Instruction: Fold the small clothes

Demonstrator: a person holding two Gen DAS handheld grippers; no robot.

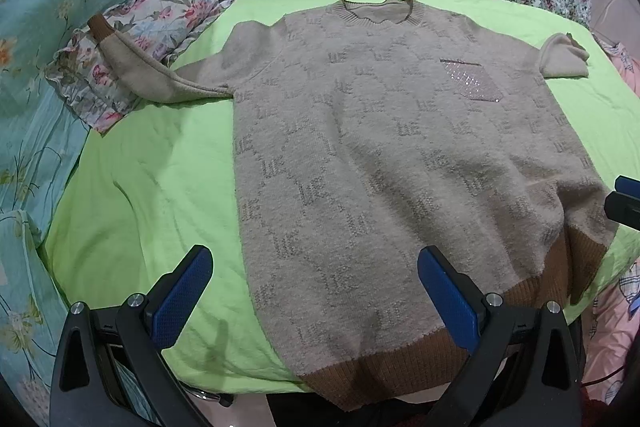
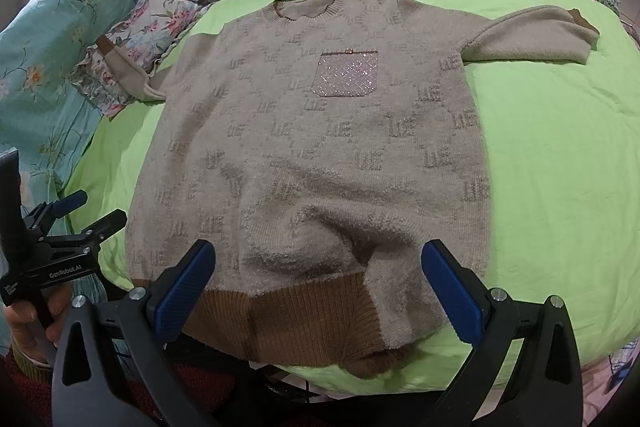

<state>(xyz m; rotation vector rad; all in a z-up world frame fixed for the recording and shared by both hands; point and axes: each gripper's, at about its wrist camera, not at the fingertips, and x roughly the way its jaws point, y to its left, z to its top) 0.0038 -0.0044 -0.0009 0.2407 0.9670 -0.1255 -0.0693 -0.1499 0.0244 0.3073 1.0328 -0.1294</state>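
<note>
Beige sweater point(image 1: 360, 147) lies flat, front up, on green sheet point(image 1: 140, 207), both sleeves out, hem near; no fold made yet. Left gripper point(image 1: 316, 291) and right gripper point(image 2: 320, 291) released, hovering near hem, holding nothing

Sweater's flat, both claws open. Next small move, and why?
Probably bring the left claw up to the left sleeve and pinch it. The sweater lies face up on the green sheet, unfolded, and that sleeve trails onto the floral pillow. The right claw hovers open over the brown hem, holding nothing.
</note>
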